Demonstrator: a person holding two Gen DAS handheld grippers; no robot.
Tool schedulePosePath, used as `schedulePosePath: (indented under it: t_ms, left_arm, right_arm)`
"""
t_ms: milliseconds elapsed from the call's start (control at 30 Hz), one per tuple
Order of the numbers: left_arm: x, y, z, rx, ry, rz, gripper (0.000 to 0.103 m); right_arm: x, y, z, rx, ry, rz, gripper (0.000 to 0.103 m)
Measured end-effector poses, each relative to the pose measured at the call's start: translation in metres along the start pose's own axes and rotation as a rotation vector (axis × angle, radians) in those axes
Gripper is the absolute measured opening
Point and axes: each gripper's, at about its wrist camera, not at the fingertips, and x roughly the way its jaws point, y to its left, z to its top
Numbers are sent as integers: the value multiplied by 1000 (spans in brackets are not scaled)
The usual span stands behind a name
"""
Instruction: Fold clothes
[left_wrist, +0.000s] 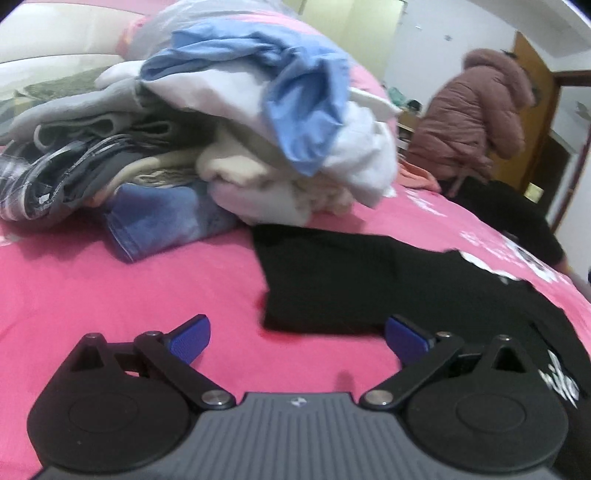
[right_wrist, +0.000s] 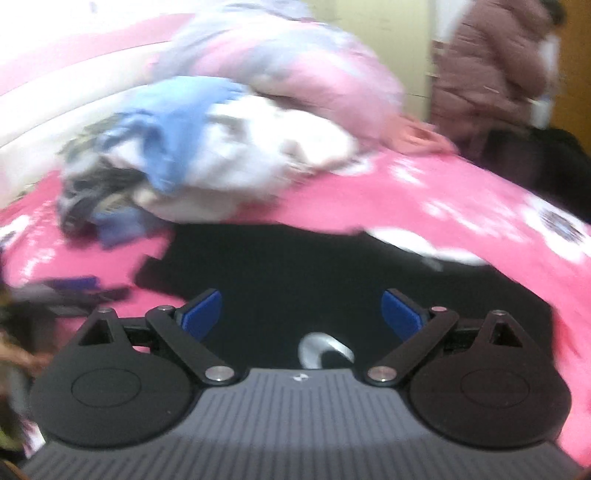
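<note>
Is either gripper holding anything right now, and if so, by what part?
Nothing is held. The left gripper and right gripper are both open above the black shirt.

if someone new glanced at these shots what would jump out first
The bright pink bedspread fills both views, with a tall heap of mixed unfolded clothes at its far side, topped by a crumpled light blue and white garment. Nearer, a flat black printed T-shirt lies just ahead of the left tongs and under the right tongs, both open and empty.

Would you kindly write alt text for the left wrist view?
The open left gripper hovers empty over a pink bedsheet, at the near edge of a flat black T-shirt. Behind lies a heap of unfolded clothes.
</note>
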Motion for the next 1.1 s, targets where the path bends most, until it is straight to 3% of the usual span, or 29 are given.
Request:
schedulePosePath:
  t_ms: [133,333,567,833,900,933,1033,1100]
  left_arm:
    - [22,8,3,-33,17,-14,79]
    - [30,10,-3,-33,9,-88,57]
    - [32,22,-6,-103,19,-142,18]
    - [30,22,-9,-111,13,-156,13]
    - [28,21,-10,-110,-1,-164,11]
    - [26,21,-10,-107,-13,-173,11]
    - [17,20,-12,-109,-69,-207,10]
    - [11,17,-13,-105,-105,-230,10]
  right_arm:
    - [51,49,43,-54,10,93,94]
    - [123,95,70,-158,70,157,92]
    - [208,146,70,-333,189,198,73]
    - [268,174,66,-398,265,192,52]
    - [276,176,62,-401,281,198,51]
    - [276,174,62,-386,275,204,43]
    - [273,168,64,-346,260,198,5]
    - [268,159,65,-299,254,213,4]
